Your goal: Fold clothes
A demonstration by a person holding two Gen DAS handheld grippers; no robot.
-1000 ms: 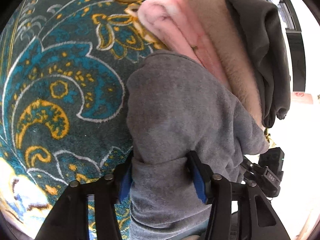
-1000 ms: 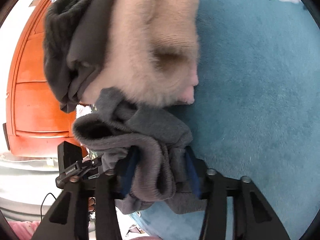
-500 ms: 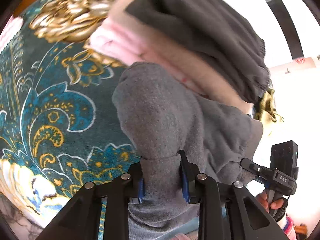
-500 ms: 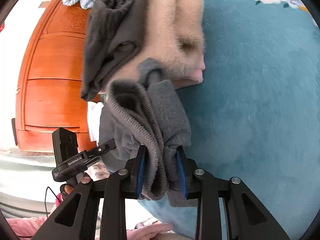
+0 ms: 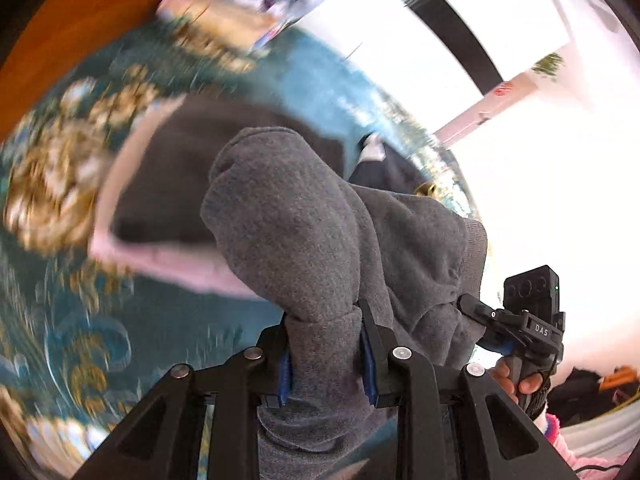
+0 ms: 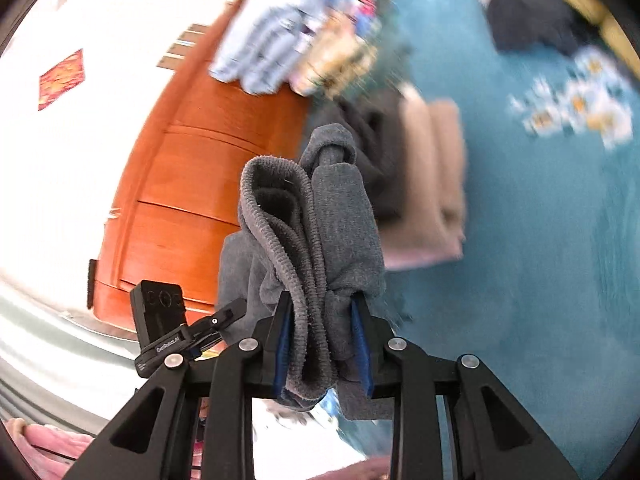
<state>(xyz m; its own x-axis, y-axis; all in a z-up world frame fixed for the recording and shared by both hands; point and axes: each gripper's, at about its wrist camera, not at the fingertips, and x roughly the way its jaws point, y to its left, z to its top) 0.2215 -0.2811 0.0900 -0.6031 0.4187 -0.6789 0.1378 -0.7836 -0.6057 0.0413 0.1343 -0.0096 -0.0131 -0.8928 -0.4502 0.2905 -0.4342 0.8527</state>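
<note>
A grey fleece garment [image 5: 312, 240] hangs bunched between both grippers, lifted above the blanket. My left gripper [image 5: 326, 344] is shut on one gathered part of it. My right gripper [image 6: 320, 336] is shut on another bunched part with a ribbed cuff or waistband [image 6: 280, 240]. Behind it lies a folded stack of a dark grey piece on a pink fleece piece [image 5: 160, 184], also in the right wrist view [image 6: 424, 184]. The right gripper shows in the left wrist view [image 5: 528, 320].
A teal blanket with gold patterns [image 5: 72, 288] covers the surface. Light blue folded clothes [image 6: 260, 48] lie at the far end by an orange wooden headboard [image 6: 180, 184]. A dark garment [image 6: 528, 20] lies further off on the blanket.
Both grippers have lifted and pulled back with the grey garment, away from the pink and dark grey stack, which now looks smaller and farther. The views are motion-blurred.
</note>
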